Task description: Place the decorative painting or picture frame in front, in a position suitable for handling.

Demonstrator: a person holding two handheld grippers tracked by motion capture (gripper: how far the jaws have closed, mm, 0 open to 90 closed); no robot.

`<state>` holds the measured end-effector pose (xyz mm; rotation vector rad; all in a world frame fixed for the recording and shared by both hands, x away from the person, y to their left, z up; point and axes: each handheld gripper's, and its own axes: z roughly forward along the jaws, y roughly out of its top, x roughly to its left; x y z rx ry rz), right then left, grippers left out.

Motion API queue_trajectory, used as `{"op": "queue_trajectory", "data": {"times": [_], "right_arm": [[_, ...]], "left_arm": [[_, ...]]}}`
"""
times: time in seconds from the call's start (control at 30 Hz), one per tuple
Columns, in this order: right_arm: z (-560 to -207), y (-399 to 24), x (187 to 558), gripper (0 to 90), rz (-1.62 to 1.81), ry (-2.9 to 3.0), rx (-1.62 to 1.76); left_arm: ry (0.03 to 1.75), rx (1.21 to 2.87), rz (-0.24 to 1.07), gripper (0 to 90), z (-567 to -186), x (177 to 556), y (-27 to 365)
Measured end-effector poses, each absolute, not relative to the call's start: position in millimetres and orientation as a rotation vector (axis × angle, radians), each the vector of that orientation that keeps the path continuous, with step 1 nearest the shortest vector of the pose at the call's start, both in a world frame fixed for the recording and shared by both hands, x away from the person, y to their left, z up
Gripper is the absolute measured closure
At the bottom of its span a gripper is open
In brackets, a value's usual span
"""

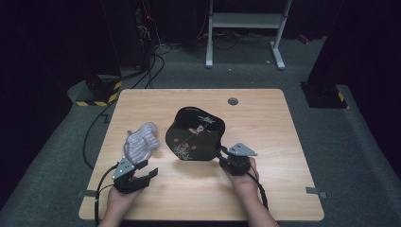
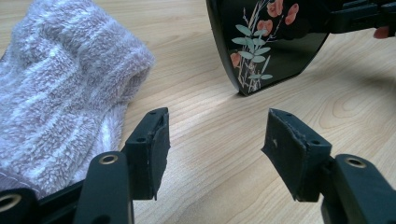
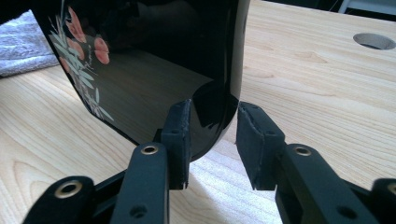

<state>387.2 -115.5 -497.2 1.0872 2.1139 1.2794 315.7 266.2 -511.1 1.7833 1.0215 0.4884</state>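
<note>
Cloth point(image 1: 140, 140) lies on table point(image 1: 265, 118), just left of tray point(image 1: 196, 135)

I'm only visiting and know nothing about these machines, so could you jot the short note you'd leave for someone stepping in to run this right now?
Right gripper: its jaws sit either side of the rim of the black flowered tray, which is tipped up on edge off the table. The left pad meets the rim; a slight gap shows at the right pad, so the grip may be loose.
Left gripper: open and empty, just above the table, beside the fluffy cloth.
Done: tray lifted at one side.
Left: probably pick up the cloth and wipe the tray; firm up the right grip first.
</note>
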Motion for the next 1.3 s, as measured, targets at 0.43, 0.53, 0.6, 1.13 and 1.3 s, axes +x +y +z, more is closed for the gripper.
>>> {"op": "queue_trajectory", "data": {"times": [0.43, 0.53, 0.6, 1.13, 1.3], "right_arm": [[-486, -144, 362, 50.9, 1.28, 2.022, 1.125], [-485, -161, 356, 49.0, 1.26, 1.985, 1.164], [-485, -174, 353, 48.3, 1.243, 1.957, 1.197], [-489, -189, 348, 39.3, 1.227, 1.924, 1.249], [-490, -180, 353, 38.1, 1.239, 1.956, 1.224]], "left_arm": [[1.014, 1.778, 0.59, 40.3, -501, 329, 254], [1.036, 1.776, 0.611, 40.3, -499, 336, 250], [1.04, 1.774, 0.612, 40.2, -498, 339, 247], [1.023, 1.793, 0.592, 39.4, -499, 345, 238], [1.032, 1.796, 0.597, 39.2, -500, 342, 243]]}}
